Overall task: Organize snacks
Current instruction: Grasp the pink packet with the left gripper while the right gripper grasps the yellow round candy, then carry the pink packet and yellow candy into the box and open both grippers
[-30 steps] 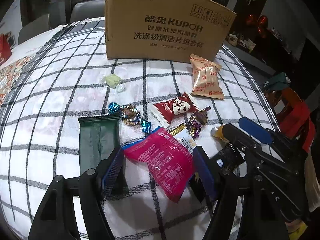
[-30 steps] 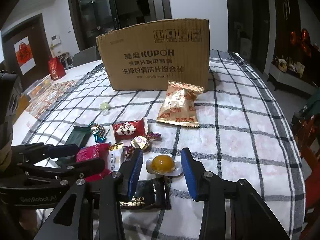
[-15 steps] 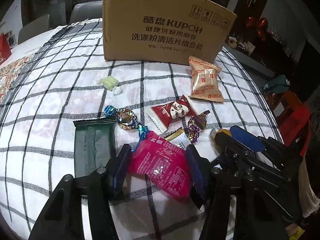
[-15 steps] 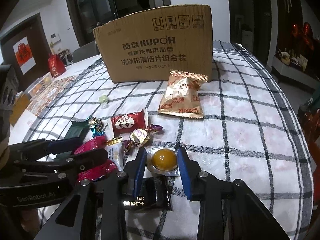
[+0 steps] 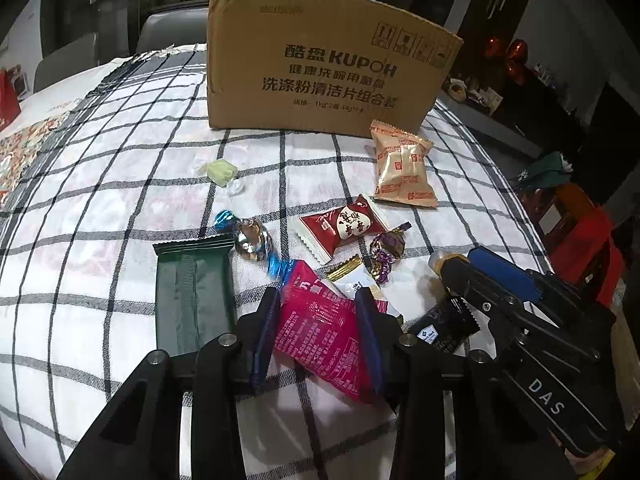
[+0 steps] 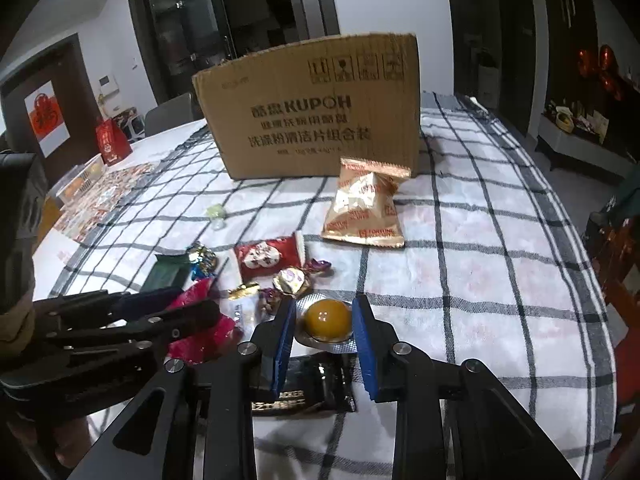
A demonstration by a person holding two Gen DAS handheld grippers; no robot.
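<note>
At the table's (image 5: 100, 184) near edge | left gripper (image 5: 318, 316) is pinching the pink packet (image 5: 320, 328) | right gripper (image 6: 324, 320) is closing on the yolk pack (image 6: 326, 322), contact unclear | other snacks are lying loose before the box (image 5: 320, 84) | sorting seems barely begun.

Magenta packet (image 5: 320, 332), dark green wrapper (image 5: 192, 296), black-and-white checked tablecloth (image 5: 120, 184), brown box (image 5: 320, 80)

Checked tablecloth (image 5: 100, 208), red bag (image 6: 112, 142), perhaps a chair (image 5: 172, 32).
</note>
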